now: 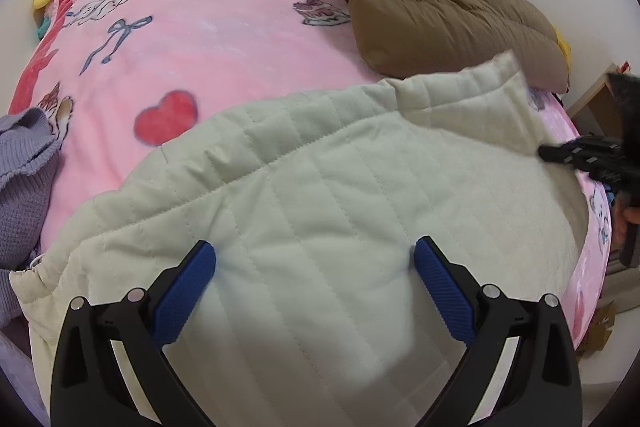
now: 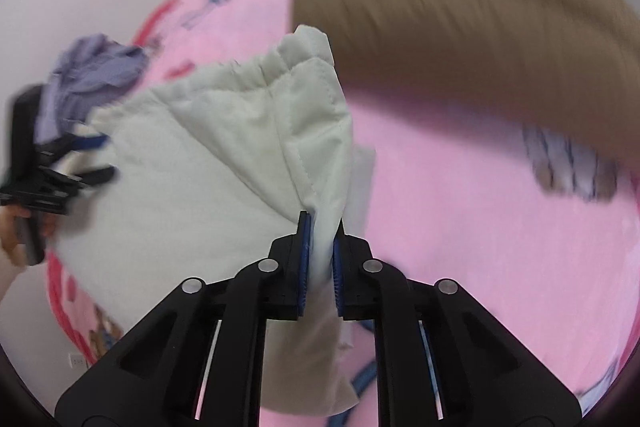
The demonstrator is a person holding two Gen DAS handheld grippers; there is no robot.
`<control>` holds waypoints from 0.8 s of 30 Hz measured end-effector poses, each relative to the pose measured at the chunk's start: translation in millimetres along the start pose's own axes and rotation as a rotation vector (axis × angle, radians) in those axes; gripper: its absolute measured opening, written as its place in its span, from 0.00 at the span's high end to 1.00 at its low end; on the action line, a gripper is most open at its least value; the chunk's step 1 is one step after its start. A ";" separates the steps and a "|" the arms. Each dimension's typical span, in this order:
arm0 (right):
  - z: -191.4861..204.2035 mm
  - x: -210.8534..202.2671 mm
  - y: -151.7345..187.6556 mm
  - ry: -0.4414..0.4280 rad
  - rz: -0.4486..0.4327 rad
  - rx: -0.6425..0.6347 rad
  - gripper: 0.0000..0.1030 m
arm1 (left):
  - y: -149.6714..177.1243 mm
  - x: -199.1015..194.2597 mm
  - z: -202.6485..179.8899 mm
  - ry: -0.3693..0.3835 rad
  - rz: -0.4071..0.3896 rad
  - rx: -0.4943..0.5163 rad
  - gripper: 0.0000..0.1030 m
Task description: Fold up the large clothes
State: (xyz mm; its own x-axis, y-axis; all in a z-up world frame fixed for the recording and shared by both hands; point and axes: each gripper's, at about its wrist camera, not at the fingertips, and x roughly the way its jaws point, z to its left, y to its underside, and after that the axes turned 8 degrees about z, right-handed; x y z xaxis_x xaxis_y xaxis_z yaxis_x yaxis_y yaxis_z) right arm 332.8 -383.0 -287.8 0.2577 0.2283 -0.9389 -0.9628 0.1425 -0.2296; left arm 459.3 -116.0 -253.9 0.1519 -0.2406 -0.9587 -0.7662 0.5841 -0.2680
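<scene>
**Cream jacket: R edge pinched, L side not yet held**

Best done w/ both ends gripped before any lift: L end caught first, then both raised level, fabric kept taut so fold line ran straight along quilting. Judged risky w/ only one corner clamped — padded cloth likely to sag or twist. Kept clear of other clothes too.

Left to right: lilac knitted sweater (image 1: 24, 163) bunched at L edge of pink fleece blanket w/ teddy-bear and heart prints (image 1: 168, 39). Cream quilted padded jacket (image 1: 320, 187) spread across near part of blanket. L gripper (image 1: 316, 259) directly over jacket's middle panel, blue pads (image 1: 192, 291) wide apart, nothing between them; contact w/ fabric not clear. Brown puffy down jacket (image 1: 440, 7) further back on R, apart from cream one. R gripper (image 2: 320, 247) at jacket's R edge, jaws closed on bunched fold of cream fabric, cloth pulled up between pads; R-wrist view motion-blurred.
</scene>
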 end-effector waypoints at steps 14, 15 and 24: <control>34.3 -75.2 -19.4 -0.057 -0.283 -0.212 0.32 | 5.8 -4.2 3.4 0.018 -0.046 -0.009 0.05; 46.1 -74.6 -27.2 -0.040 -0.275 -0.267 0.32 | 6.2 -4.9 2.3 0.013 -0.047 -0.008 0.05; 93.2 3.1 -86.3 0.029 -0.024 -0.401 0.35 | 2.4 -6.8 0.7 0.002 -0.019 -0.006 0.05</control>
State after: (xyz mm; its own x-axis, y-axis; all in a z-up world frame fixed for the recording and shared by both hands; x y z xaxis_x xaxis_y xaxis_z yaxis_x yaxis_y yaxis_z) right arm 424.4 -304.9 -247.0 0.2835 0.2010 -0.9376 -0.9133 -0.2414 -0.3280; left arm 456.9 -112.4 -248.0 0.1656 -0.2532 -0.9531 -0.7668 0.5747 -0.2859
